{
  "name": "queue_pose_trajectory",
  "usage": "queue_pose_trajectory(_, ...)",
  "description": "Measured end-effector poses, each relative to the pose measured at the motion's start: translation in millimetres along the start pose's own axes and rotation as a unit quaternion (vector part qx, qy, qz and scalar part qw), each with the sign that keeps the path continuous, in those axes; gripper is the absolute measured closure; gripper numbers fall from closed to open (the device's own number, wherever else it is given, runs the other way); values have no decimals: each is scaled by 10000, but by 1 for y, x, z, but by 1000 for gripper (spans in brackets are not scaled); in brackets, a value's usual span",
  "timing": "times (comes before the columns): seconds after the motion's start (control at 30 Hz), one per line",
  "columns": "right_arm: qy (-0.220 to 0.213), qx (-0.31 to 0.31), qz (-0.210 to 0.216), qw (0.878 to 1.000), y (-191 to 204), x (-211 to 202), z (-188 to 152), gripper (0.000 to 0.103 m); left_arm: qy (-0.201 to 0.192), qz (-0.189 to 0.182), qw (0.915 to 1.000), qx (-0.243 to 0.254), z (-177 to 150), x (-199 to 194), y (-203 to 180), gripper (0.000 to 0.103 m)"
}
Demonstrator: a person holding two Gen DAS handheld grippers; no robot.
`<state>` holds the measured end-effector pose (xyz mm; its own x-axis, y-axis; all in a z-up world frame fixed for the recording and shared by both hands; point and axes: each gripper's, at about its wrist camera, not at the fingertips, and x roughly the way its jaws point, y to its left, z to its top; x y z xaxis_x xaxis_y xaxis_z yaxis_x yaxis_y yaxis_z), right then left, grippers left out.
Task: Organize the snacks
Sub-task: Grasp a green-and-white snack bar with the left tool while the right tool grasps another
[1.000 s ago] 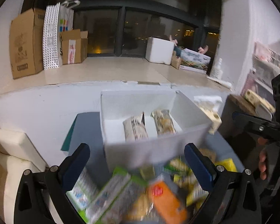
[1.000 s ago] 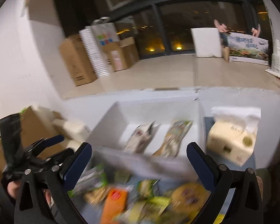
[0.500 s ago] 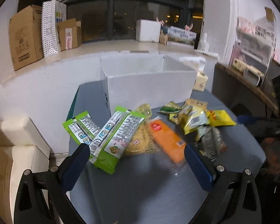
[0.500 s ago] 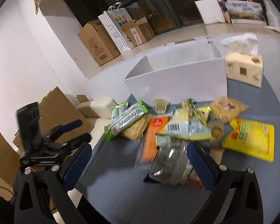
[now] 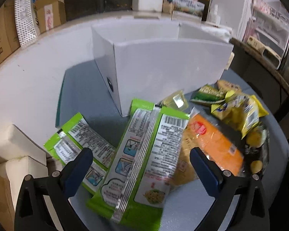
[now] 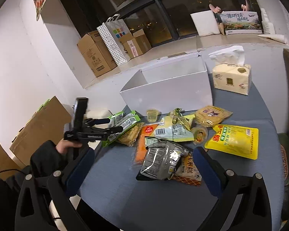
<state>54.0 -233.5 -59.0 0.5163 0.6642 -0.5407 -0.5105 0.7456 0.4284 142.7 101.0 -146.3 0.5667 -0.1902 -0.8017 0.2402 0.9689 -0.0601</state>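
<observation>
A white open box [image 5: 163, 65] [image 6: 169, 90] stands at the back of the grey-blue table. Snack packets lie in a pile in front of it. My left gripper [image 5: 138, 163] is open, its jaws on either side of a large green noodle packet [image 5: 144, 157]; a second green packet [image 5: 81, 144] lies to its left. An orange packet [image 5: 213, 142] lies to the right. My right gripper [image 6: 142, 161] is open and empty, above a silver-grey packet [image 6: 161, 161]. The left gripper also shows in the right wrist view [image 6: 109, 125], by the green packets [image 6: 123, 123].
A yellow packet [image 6: 235, 140], a round cracker packet [image 6: 212, 115] and jelly cups [image 6: 153, 114] lie on the table [image 6: 144, 202]. A tissue pack [image 6: 231, 77] stands right of the box. Cardboard boxes [image 6: 94, 55] stand on the ledge behind. White blocks [image 5: 15, 154] sit left of the table.
Both grippers came down from above the box to the snack pile. The left one closed in on the large green packet. Both stay open.
</observation>
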Motion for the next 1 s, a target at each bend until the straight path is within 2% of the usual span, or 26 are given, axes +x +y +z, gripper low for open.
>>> queue_pose_trajectory(0.07, 5, 29, -31, 10000, -2, 0, 0, 0, 48, -120, 9999, 72, -1, 5, -2, 5)
queue_pose_trajectory(0.17, 34, 58, -42, 10000, -5, 1, -1, 0, 159, -77, 9997, 158, -2, 11, -6, 25)
queue_pose_trajectory(0.4, 166, 51, -102, 9998, -5, 9, -1, 0, -236, 41, 9997, -35, -4, -11, -7, 34)
queue_pose_trajectory(0.57, 355, -226, -85, 9991, 6, 26, 6, 0, -764, 298, 9949, -594, -17, -63, 6, 34)
queue_pose_trajectory(0.73, 797, -963, -172, 9920, 46, 81, 26, 0, -1295, 811, 9813, -1174, -52, -128, 19, 34)
queue_pose_trajectory(0.8, 1014, -1267, -170, 9866, 67, 113, 34, 0, -1487, 878, 9753, -1377, -65, -150, 23, 34)
queue_pose_trajectory(0.9, 1407, -1744, -262, 9742, 100, 168, 43, 0, -1728, 1128, 9674, -1469, -84, -178, 24, 34)
queue_pose_trajectory(1.0, 1729, -2017, -245, 9637, 128, 225, 47, 0, -1916, 1224, 9605, -1603, -101, -204, 26, 34)
